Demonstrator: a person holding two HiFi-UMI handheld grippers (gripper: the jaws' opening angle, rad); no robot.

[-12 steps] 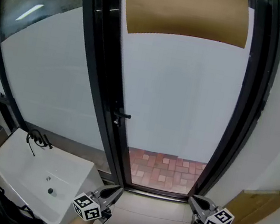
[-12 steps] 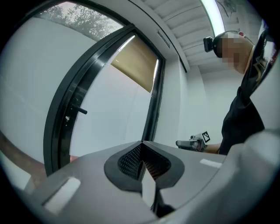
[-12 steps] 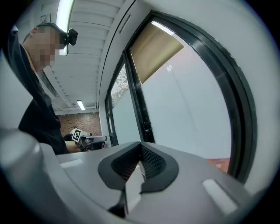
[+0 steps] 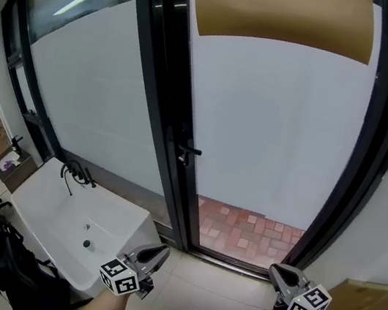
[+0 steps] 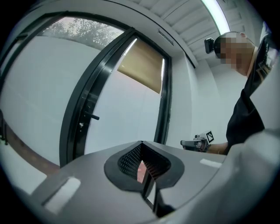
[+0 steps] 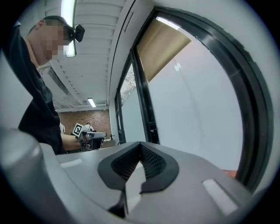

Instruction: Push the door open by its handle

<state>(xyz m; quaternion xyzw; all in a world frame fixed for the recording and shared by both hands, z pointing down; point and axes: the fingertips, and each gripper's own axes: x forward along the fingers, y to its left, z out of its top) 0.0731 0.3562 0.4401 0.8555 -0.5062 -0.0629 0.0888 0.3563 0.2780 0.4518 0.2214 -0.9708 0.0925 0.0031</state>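
Hovering | left tool (image 4: 160,251) pressed together, empty | right tool (image 4: 275,269) likewise | door handle (image 4: 189,150) untouched

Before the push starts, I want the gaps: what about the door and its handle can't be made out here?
- Door handle: too small in the head view to tell its shape or latch state.
- Outside: mostly hidden by the door, frosted, and its brown blind.
- Door top: cut off by the head view's upper edge.
- Door foot, left gripper view: hidden behind the left claw.

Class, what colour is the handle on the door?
Black. The handle shows best in the head view, against the pale frosted glass.
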